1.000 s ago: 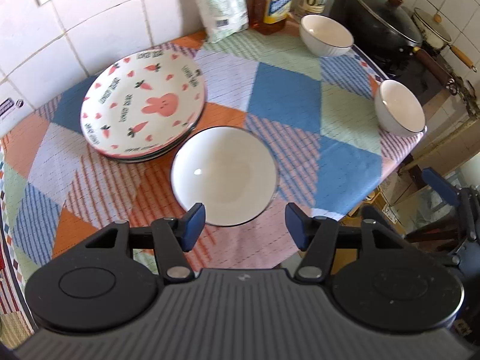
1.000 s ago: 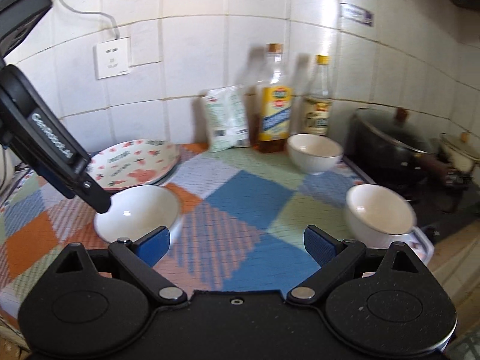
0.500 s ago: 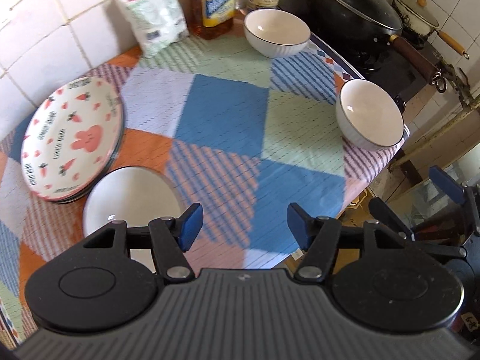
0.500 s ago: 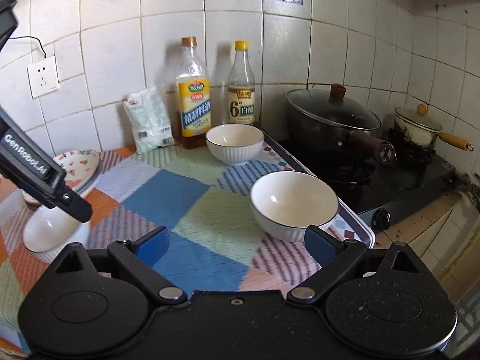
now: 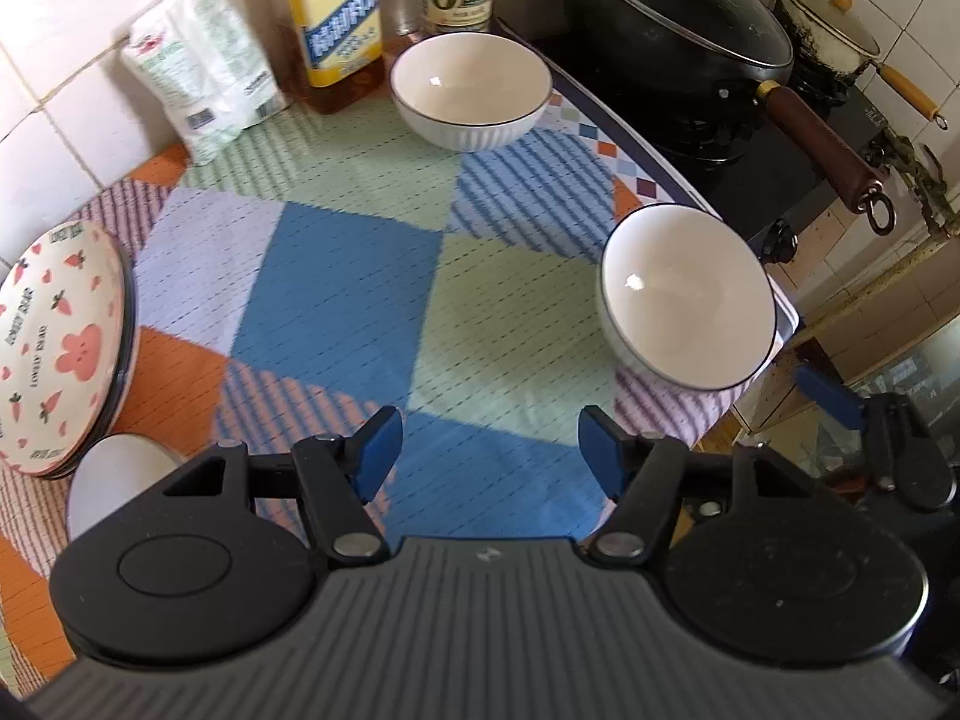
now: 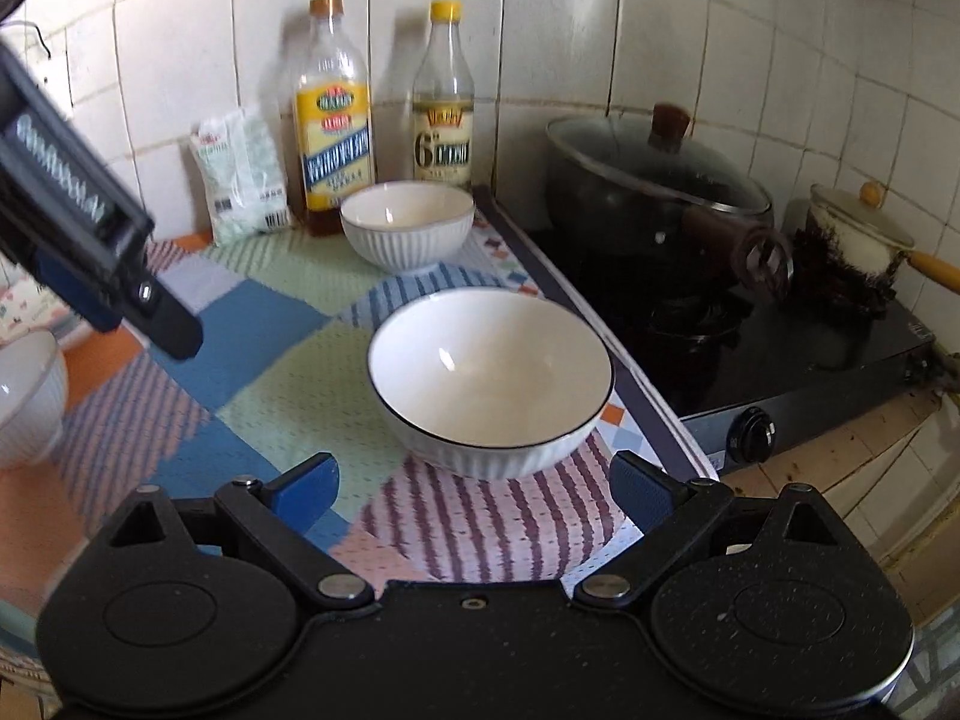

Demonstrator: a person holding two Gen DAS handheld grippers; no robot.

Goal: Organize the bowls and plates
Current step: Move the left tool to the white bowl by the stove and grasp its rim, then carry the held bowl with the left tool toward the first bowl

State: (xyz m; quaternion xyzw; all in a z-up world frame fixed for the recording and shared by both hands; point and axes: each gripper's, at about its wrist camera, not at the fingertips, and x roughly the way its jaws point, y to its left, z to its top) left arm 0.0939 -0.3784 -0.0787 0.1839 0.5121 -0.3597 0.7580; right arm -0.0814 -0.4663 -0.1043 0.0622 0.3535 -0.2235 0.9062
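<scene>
Left wrist view showed me the counter from above, and I read it from the left: a stack of plates (image 5: pixel 57 348) with pink rabbit and carrot prints sat at the cloth's left edge; just below it the rim of a white bowl (image 5: pixel 117 468) peeked out from behind my tool's body, touching or nearly touching the stack (I could not tell which); the left gripper (image 5: pixel 489 450) hung over the bare patchwork cloth (image 5: pixel 336 300), its jaws parted and opening, with nothing between the blue pads; further right a second white bowl (image 5: pixel 687 297) stood near the cloth's right edge, and a third bowl (image 5: pixel 471 90) stood at the back in front of the bottles; a lidded black pot (image 5: pixel 678 18) occupied the stove beyond.

In the right wrist view I saw the left gripper's finger (image 6: pixel 90 240) at the upper left, above the cloth; behind it a white packet (image 6: pixel 240 174), an oil bottle (image 6: pixel 333 120) and a clear bottle (image 6: pixel 443 102) stood against the tiled wall; the right gripper (image 6: pixel 474 495) had its jaws spread wide and empty, the near bowl (image 6: pixel 489 378) lying just ahead of them and untouched; the stove (image 6: pixel 780 360) sat to the right.
</scene>
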